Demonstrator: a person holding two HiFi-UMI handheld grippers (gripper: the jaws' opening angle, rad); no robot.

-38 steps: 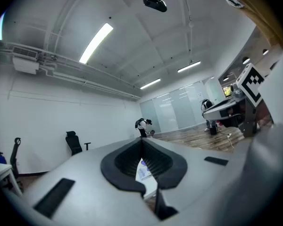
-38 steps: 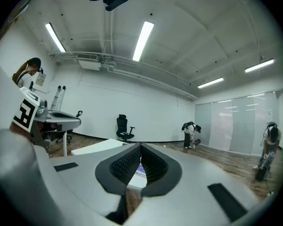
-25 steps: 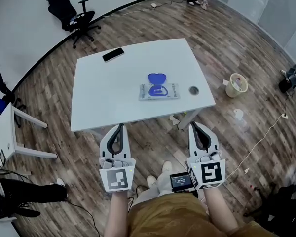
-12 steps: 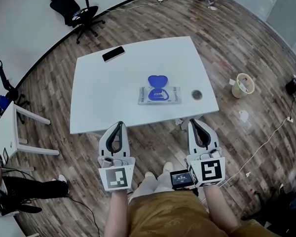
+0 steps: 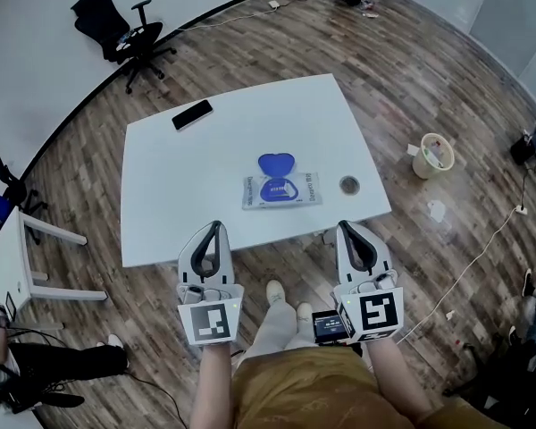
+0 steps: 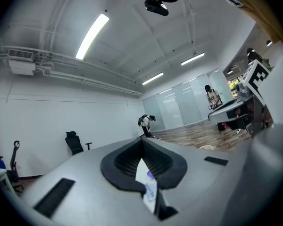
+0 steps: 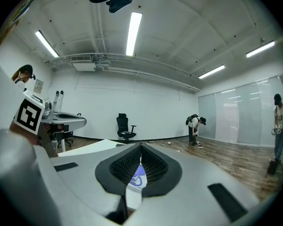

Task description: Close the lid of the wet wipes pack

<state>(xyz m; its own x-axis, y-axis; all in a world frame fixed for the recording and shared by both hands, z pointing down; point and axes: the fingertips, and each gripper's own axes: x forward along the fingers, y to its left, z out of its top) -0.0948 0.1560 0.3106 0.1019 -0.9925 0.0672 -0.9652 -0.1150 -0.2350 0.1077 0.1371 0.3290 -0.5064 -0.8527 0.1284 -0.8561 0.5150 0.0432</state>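
Note:
The wet wipes pack [image 5: 282,190] lies flat near the front edge of the white table [image 5: 179,177]. Its blue lid [image 5: 276,164] stands flipped open towards the far side. My left gripper [image 5: 216,226] and right gripper [image 5: 346,225] hover side by side off the table's front edge, above the floor, both shut and holding nothing. The pack is ahead of them, between the two. In the left gripper view the pack [image 6: 150,189] shows through the gap behind the shut gripper [image 6: 142,141]. In the right gripper view the lid [image 7: 137,177] shows the same way behind the gripper [image 7: 141,145].
A black phone [image 5: 192,114] lies at the table's far left corner. A small round object [image 5: 349,185] sits right of the pack. On the wood floor stand a waste bin [image 5: 431,155] at the right, an office chair [image 5: 116,29] far left and a second white table [image 5: 4,257].
The head view has shifted, so the table and pack now sit a little further left and lower in the frame. Both grippers stay shut in the same pose.

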